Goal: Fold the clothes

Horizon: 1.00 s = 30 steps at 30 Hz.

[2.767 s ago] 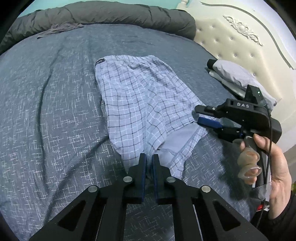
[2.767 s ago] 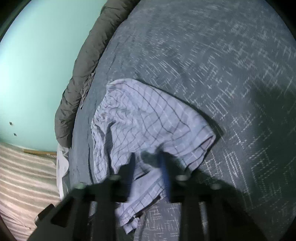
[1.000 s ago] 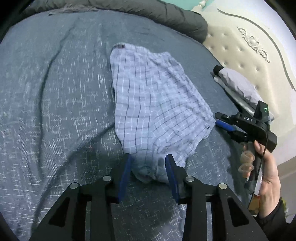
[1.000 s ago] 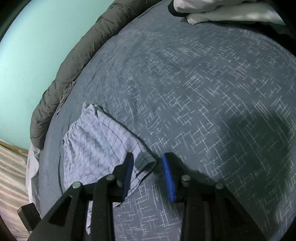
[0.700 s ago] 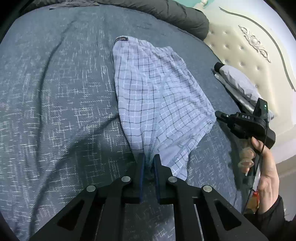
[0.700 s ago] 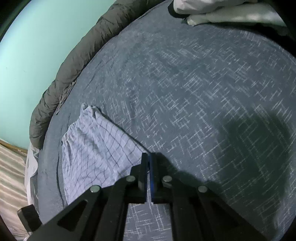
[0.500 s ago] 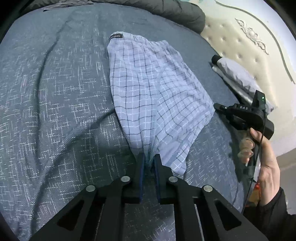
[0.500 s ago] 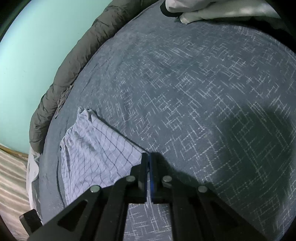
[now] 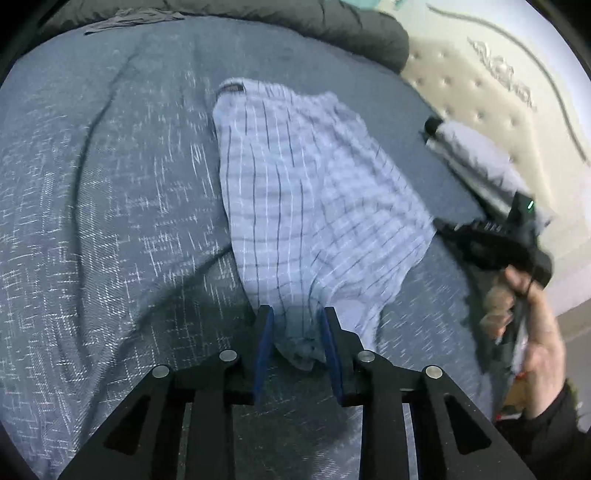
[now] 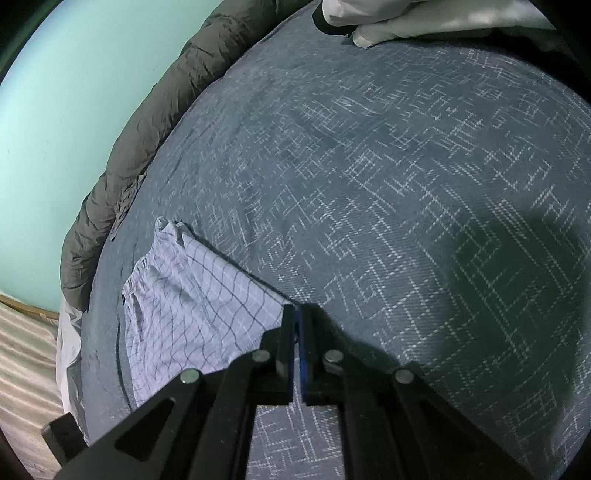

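Observation:
Light-blue plaid shorts (image 9: 314,206) lie spread on the grey-blue bedspread (image 9: 110,221). In the left wrist view my left gripper (image 9: 297,314) has its jaws opening, and the bunched near hem of the shorts sits slack between the blue pads (image 9: 264,343). A hand holds my right gripper (image 9: 491,240) at the shorts' right corner. In the right wrist view the right gripper (image 10: 295,314) is shut, with that corner of the shorts (image 10: 192,295) pinched at its tips.
A dark grey rolled duvet (image 9: 295,18) (image 10: 122,166) lines the bed's far edge. Folded pale clothes (image 9: 480,155) (image 10: 424,18) lie by the cream tufted headboard (image 9: 498,92). A teal wall (image 10: 74,92) stands beyond the bed.
The left jaws, clamped on the hem half a second ago, have parted and the hem has gone slack. The right gripper shut on the corner a second ago and stays shut.

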Available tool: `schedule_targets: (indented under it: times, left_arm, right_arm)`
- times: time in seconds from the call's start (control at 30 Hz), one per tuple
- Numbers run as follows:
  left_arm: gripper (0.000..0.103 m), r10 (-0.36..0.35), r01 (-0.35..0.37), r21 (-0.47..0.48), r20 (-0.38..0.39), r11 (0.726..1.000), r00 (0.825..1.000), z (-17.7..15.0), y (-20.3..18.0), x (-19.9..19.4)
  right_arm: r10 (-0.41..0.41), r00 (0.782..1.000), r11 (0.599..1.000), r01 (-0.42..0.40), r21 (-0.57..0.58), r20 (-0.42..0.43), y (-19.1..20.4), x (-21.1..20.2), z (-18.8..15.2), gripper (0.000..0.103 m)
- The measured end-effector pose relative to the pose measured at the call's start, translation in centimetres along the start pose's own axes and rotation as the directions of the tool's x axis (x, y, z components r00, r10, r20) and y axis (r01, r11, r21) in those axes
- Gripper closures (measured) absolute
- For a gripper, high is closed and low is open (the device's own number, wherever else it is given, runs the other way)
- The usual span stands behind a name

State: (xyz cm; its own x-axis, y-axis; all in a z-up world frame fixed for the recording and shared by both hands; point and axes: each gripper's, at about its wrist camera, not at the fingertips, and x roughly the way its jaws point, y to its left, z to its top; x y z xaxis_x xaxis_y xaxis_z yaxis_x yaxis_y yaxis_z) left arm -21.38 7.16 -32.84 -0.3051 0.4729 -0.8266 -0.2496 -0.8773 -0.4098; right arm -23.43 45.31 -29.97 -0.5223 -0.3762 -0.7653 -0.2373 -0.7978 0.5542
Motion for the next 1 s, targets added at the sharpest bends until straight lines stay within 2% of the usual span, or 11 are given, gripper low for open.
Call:
schedule_targets:
  times: [0.17,0.23,0.33,0.47,0.53,0.6,0.67,0.73,0.87,1.0]
  left_arm:
    - [0.075,0.009,-0.007,0.021,-0.050,1.000,0.999,-0.5,0.2,0.5]
    - [0.075,0.005,-0.004,0.011,-0.032,1.000,0.999,-0.4,0.4,-0.3]
    - [0.074,-0.037,0.038,-0.017,0.023,0.999,0.999,0.0,0.7,-1.8]
    - [0.074,-0.015,0.017,-0.029,0.057,0.999,0.998,0.3,1.0,-2.9]
    - [0.074,0.002,0.000,-0.041,0.065,0.999,0.998,0.2,1.2,-3.1]
    - [0.074,0.024,-0.020,-0.049,0.069,0.999,0.997,-0.1,1.4,-3.3]
    - [0.074,0.029,-0.025,-0.047,0.074,0.999,0.997,-0.3,1.4,-3.5]
    - [0.074,0.029,-0.025,-0.044,0.080,0.999,0.996,-0.5,1.4,-3.9]
    - [0.074,0.035,-0.033,-0.032,0.089,0.999,0.995,-1.0,1.7,-4.6]
    - [0.074,0.035,-0.031,-0.036,0.092,0.999,0.995,-1.4,2.2,-5.1]
  right_arm:
    - [-0.015,1.000,1.000,0.016,-0.012,0.019,0.3,-0.3,0.0,0.102]
    - [-0.024,0.999,0.999,0.025,-0.022,0.039,0.8,-0.7,0.1,0.102]
    - [-0.041,0.997,0.998,0.044,-0.048,0.069,1.8,-1.6,0.0,0.098]
    - [0.023,0.999,0.996,-0.020,-0.084,0.038,4.0,-2.2,-1.5,0.098]
    - [0.074,0.997,0.992,-0.074,-0.102,-0.003,5.7,-2.1,-3.1,0.097]
    - [0.122,0.990,0.984,-0.130,-0.125,-0.069,7.4,-1.4,-4.7,0.085]
    - [0.171,0.973,0.972,-0.192,-0.133,-0.156,9.0,-0.4,-6.5,0.080]
    - [0.206,0.954,0.966,-0.234,-0.111,-0.217,10.0,0.6,-8.1,0.079]
    - [0.213,0.938,0.965,-0.246,-0.091,-0.273,11.1,2.2,-9.8,0.080]
    - [0.203,0.932,0.969,-0.235,-0.074,-0.300,11.3,3.3,-10.8,0.080]
